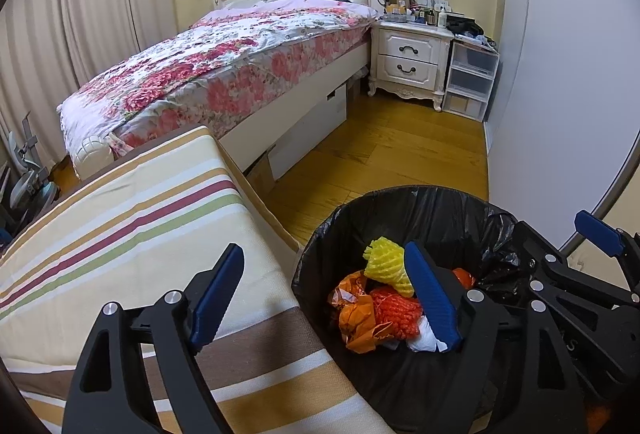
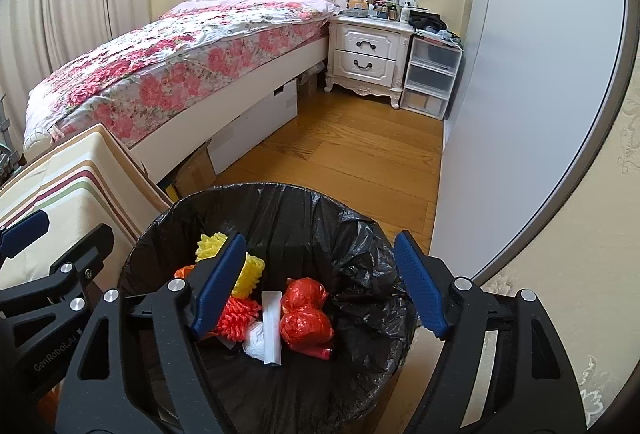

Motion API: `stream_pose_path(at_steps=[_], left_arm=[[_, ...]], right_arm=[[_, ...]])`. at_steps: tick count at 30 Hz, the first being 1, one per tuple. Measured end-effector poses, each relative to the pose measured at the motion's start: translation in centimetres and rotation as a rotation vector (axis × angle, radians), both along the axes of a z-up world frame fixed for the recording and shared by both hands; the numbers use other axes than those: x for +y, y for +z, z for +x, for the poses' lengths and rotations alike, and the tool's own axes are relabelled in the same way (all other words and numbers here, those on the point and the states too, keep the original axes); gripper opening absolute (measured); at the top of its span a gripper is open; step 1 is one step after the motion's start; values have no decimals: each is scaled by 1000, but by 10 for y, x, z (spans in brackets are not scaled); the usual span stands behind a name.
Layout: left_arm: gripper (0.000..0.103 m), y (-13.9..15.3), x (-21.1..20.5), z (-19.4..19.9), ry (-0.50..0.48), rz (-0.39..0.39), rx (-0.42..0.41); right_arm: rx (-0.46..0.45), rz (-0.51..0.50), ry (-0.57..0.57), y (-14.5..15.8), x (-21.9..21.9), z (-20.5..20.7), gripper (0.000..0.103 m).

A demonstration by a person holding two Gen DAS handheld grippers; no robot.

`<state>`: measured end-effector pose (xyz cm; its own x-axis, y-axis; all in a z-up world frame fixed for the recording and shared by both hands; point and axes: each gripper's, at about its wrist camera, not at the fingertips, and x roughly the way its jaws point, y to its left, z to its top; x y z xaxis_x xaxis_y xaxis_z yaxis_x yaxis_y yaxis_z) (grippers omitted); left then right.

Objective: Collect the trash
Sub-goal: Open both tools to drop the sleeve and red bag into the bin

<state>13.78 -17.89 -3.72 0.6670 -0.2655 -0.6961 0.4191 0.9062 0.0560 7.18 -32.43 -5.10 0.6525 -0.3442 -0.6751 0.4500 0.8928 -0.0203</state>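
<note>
Black-lined bin (image 2: 280, 210) holds yellow foam net (image 2: 248, 270), orange bags (image 2: 306, 310).

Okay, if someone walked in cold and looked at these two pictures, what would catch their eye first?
Probably the black-lined trash bin low in the foreground, with bright litter inside: yellow foam netting, red bags and white paper. Both grippers, left and right, hang open over it, holding nothing. Behind stands the flowered bed.

Left gripper (image 1: 326, 300) and right gripper (image 2: 320, 286) — black angular frames, silver screws, ribbed blue fingers (image 2: 420, 294), faint white lettering
</note>
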Motion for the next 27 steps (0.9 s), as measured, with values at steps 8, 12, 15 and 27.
stream_pose_path(at_steps=[8, 12, 15, 27], left_arm=[[81, 4, 5, -3, 8, -4, -13], [81, 7, 11, -7, 11, -13, -23], [81, 10, 17, -11, 17, -24, -32], [81, 28, 52, -36, 52, -52, -82]], right_arm=[[4, -3, -15, 2, 3, -8, 80], [1, -3, -19, 4, 6, -11, 80], [-6, -9, -19, 7, 9, -17, 80], [-29, -22, 9, 19, 34, -40, 81]])
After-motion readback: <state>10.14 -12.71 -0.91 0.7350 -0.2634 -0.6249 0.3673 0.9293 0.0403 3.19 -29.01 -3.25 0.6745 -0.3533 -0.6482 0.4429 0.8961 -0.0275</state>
